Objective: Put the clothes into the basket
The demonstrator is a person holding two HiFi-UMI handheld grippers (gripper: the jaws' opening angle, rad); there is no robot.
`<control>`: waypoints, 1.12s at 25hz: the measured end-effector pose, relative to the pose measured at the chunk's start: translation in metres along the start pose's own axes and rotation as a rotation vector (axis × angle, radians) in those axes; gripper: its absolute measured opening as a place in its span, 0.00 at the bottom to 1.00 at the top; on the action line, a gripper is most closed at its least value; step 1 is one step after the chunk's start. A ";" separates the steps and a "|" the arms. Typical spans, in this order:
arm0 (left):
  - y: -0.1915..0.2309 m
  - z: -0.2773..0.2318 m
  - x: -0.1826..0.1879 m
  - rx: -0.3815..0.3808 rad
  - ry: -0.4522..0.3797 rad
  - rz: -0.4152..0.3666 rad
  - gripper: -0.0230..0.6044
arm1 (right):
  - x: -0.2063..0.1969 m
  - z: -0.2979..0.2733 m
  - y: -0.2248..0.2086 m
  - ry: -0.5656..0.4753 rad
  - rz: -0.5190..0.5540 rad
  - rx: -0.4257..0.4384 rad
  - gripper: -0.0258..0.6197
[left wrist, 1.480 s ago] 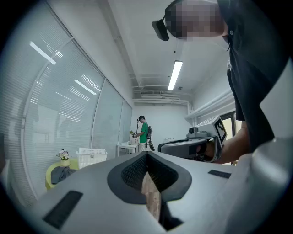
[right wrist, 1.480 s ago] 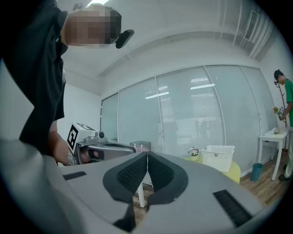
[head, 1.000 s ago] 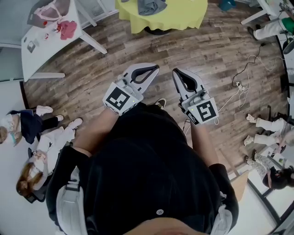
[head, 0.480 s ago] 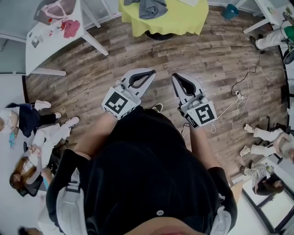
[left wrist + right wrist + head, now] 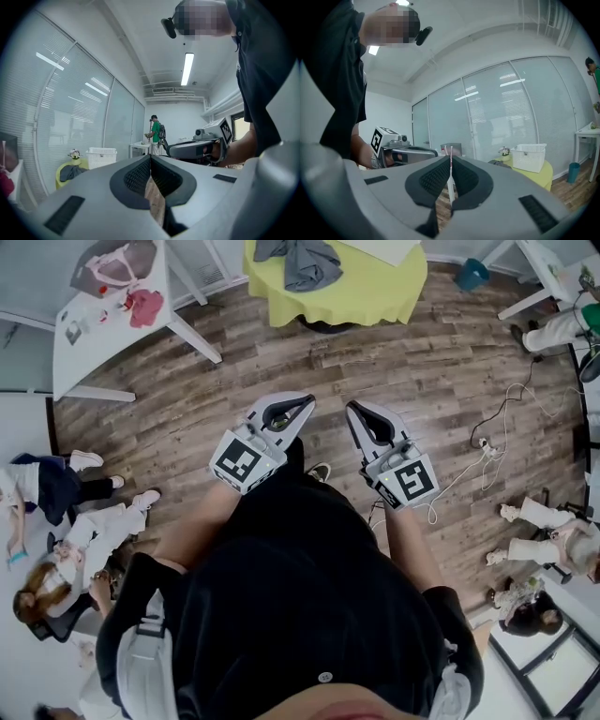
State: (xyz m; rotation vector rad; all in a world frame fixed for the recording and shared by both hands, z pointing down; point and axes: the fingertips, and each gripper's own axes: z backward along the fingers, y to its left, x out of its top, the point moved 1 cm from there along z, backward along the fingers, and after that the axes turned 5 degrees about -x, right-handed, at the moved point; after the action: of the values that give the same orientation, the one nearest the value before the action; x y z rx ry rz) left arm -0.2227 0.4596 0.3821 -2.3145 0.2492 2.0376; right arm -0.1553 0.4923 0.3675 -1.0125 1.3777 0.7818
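While the person stands on a wood floor [image 5: 422, 362], both tools are held out side by side at waist height.

Head view, left gripper [image 5: 305, 401]: jaws together and empty, marker cube toward the body.
Head view, right gripper [image 5: 351, 409]: likewise closed on nothing, just beside the left one but not touching it.
Head view, clothes [image 5: 298, 261]: a grey heap on the yellow table [image 5: 375, 292], well apart from both grippers (right at the frame's top edge).
Head view, surroundings: a white table [image 5: 103, 329] at upper left carries pink things; seated people show along both side edges.
Left gripper view, jaws: pads meet at the tips, nothing held.
Left gripper view, basket [image 5: 101, 157]: white, standing on the yellow table at far left; the clothes lie on the tabletop beside it, outside it.
Right gripper view, jaws: pressed together, nothing gripped.
Right gripper view, basket: at right on the yellow table, with the grey clothes just left of it on the cloth.
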 end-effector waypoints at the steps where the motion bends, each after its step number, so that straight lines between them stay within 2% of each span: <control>1: 0.006 -0.002 -0.001 0.001 -0.007 0.005 0.05 | 0.000 -0.006 -0.003 0.003 0.002 0.001 0.08; 5: 0.037 -0.011 0.002 -0.012 0.000 -0.015 0.05 | 0.002 -0.036 -0.019 0.015 0.005 -0.003 0.08; 21: 0.202 -0.045 0.013 -0.066 0.006 0.003 0.05 | 0.019 -0.191 -0.090 0.059 0.001 -0.030 0.08; 28: 0.248 -0.053 0.016 -0.066 0.008 0.008 0.05 | 0.022 -0.232 -0.114 0.062 -0.020 -0.037 0.08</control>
State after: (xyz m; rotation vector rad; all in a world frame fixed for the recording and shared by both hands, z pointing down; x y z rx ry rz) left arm -0.2063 0.2059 0.3909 -2.3640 0.1946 2.0718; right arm -0.1444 0.2330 0.3775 -1.0860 1.4082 0.7693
